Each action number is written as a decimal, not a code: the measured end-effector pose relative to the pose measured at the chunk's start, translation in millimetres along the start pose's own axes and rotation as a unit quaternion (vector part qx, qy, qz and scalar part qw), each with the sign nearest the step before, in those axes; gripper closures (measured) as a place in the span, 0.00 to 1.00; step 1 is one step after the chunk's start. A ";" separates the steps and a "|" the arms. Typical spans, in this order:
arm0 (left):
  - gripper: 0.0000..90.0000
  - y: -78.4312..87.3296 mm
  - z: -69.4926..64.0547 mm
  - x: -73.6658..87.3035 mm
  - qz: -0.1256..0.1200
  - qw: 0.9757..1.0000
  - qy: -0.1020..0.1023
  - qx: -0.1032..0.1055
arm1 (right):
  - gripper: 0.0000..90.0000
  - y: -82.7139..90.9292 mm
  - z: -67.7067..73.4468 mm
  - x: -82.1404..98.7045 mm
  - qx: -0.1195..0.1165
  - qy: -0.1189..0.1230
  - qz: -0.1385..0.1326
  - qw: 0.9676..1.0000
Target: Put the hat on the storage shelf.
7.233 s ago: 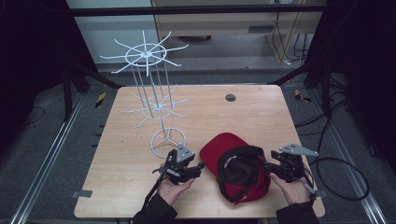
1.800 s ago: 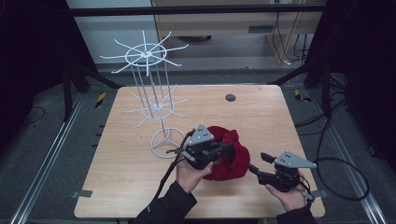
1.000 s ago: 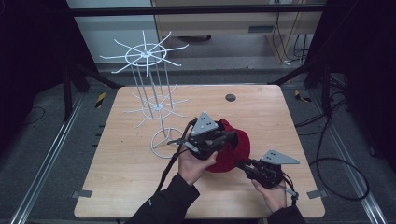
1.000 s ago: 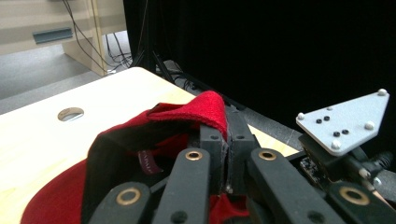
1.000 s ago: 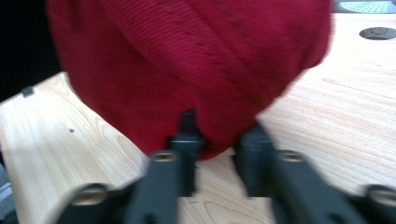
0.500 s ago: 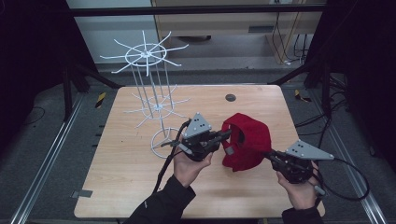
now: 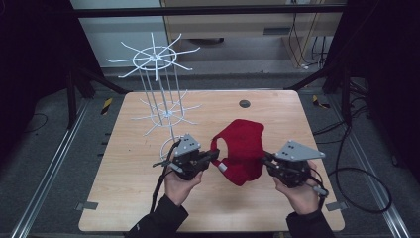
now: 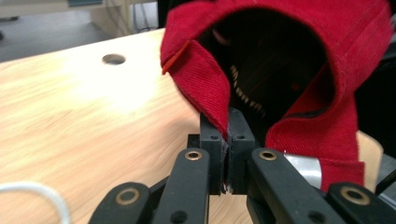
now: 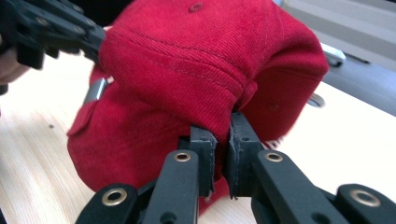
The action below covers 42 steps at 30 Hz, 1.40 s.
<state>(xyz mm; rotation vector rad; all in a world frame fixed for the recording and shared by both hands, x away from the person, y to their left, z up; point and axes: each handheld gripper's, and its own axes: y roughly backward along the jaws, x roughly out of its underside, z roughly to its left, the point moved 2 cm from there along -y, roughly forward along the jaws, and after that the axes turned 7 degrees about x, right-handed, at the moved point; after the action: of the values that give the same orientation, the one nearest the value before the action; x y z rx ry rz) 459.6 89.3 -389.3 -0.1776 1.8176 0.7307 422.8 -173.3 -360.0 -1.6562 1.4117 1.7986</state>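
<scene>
Red cap point(image 7: 241, 148) pinched between both hand-held grippers above table point(image 7: 124, 198).

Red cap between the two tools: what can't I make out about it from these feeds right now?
- Inside of the red cap: left gripper view, dark shadow hides the lining.
- Its brim: right gripper view, folded under the crown, shape unclear.
- Silver strap buckle: left gripper view, partly behind the left tool.
- Fabric inside the right tool: hidden between the jaws.
</scene>
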 end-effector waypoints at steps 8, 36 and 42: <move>0.98 28.3 20.0 30.8 0.027 0.999 0.005 -0.033 | 0.94 -37.7 33.5 -8.4 -0.045 0.021 0.009 0.999; 0.97 -10.1 35.6 112.1 0.162 0.985 0.002 -0.064 | 0.69 -73.4 44.6 34.1 -0.069 0.001 0.055 0.996; 0.97 -11.4 37.5 112.8 0.162 0.984 0.006 -0.066 | 0.75 -86.3 17.2 60.0 0.012 0.003 0.071 0.997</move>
<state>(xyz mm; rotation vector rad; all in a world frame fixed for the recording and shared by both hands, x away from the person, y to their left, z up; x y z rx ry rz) 452.7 126.8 -502.5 0.0303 1.8316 1.0825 462.9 -141.9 -453.5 -1.5863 1.5824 1.8446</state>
